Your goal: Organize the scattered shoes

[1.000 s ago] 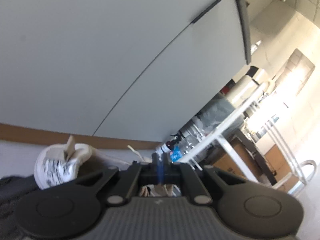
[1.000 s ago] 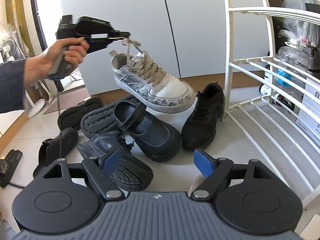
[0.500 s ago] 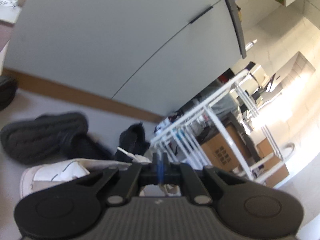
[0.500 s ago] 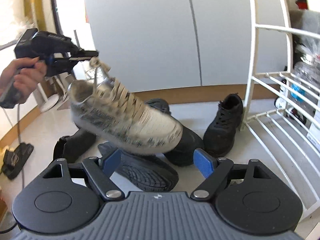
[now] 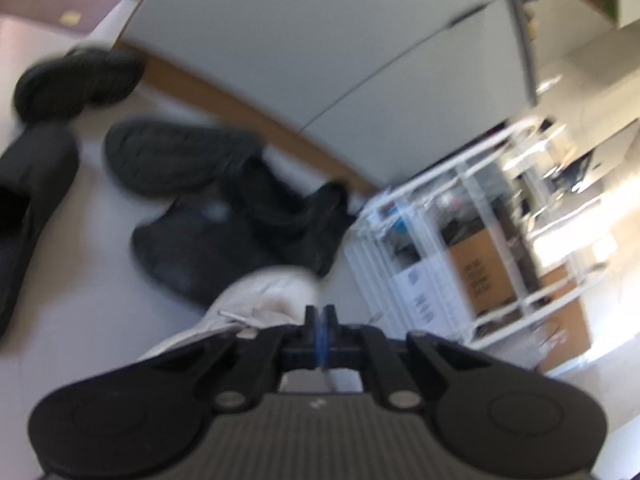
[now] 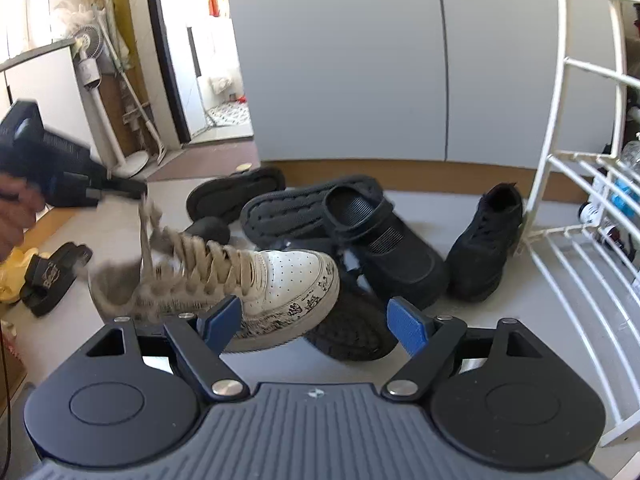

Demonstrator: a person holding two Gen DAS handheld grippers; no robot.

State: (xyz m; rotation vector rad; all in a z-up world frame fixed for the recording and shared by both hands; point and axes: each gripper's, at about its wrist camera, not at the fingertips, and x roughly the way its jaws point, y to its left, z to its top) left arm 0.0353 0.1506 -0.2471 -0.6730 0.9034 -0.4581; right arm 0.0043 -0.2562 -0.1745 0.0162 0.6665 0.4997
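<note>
A white sneaker (image 6: 276, 292) with black print and beige laces hangs by its laces from my left gripper (image 6: 136, 190), which is shut on the laces at the left of the right wrist view. In the left wrist view the white sneaker (image 5: 264, 292) shows just beyond my left gripper (image 5: 319, 314). My right gripper (image 6: 316, 320) stands open in front of the pile with nothing between its blue pads; the sneaker's toe is just behind its left finger. Several black shoes (image 6: 384, 248) lie in a pile on the floor; a black lace-up shoe (image 6: 486, 240) stands by the rack.
A white wire shoe rack (image 6: 568, 208) stands at the right. Grey cabinet doors (image 6: 360, 60) close the back. A black slide sandal (image 6: 52, 276) lies at far left by something yellow. A standing fan (image 6: 100, 96) and an open doorway are at back left.
My left gripper carried the white sneaker from above the pile down and to the left, toward the near floor. My right gripper shifted a little; the view turned toward the doorway.
</note>
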